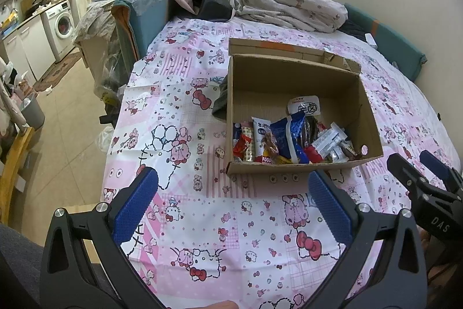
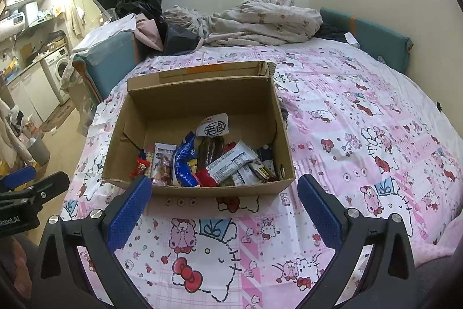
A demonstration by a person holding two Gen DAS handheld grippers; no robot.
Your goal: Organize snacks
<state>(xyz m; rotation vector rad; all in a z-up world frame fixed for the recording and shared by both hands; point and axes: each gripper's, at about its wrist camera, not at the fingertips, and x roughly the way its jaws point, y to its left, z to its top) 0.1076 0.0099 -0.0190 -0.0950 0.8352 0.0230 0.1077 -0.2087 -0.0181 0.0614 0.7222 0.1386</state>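
From the left wrist, the left gripper [image 1: 233, 178] hangs spread and empty over the pink cartoon-print bedsheet [image 1: 202, 222], short of the open brown cardboard box [image 1: 289, 83] holding the heap of wrapped snacks [image 1: 289, 139]

From the right wrist, the right gripper [image 2: 224, 191] is spread, empty, just before the box's near wall

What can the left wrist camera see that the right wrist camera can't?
Only the left wrist view shows the dark cloth beside the cardboard box and the right claw at its edge. Only the right wrist view shows the left claw at its edge. Both show the open box of snack packets on the pink cartoon-print sheet, the rumpled bedding, and a washing machine.
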